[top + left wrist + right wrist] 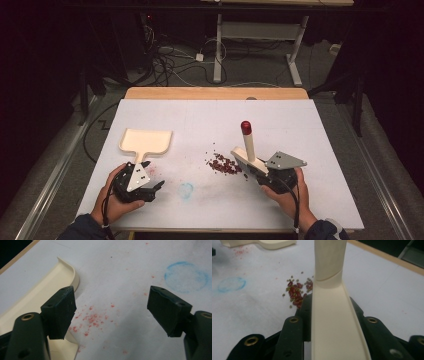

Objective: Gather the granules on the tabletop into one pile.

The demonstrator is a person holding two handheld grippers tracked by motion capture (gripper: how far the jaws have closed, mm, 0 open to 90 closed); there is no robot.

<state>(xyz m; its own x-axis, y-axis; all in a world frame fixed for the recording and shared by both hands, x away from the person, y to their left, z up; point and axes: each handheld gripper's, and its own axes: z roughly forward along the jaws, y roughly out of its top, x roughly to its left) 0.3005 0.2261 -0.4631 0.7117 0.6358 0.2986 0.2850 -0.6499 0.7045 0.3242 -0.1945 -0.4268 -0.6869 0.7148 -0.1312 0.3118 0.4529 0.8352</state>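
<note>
A cream dustpan (146,141) lies flat on the left of the white table cover, its handle toward me. My left gripper (159,186) is open just right of that handle, low over red stains (91,318). In the left gripper view my left gripper (112,307) has nothing between its jaws and the dustpan (37,297) lies along the left jaw. My right gripper (260,175) is shut on a cream brush (247,145) with a red-capped handle standing up. A pile of red and green beans (225,165) lies just left of the brush (329,270).
A faint blue ring (186,190) is drawn on the white cover between the grippers. The table's wooden far edge (215,93) shows beyond the cover. Behind the table, cables and a desk frame (218,55) stand on the floor.
</note>
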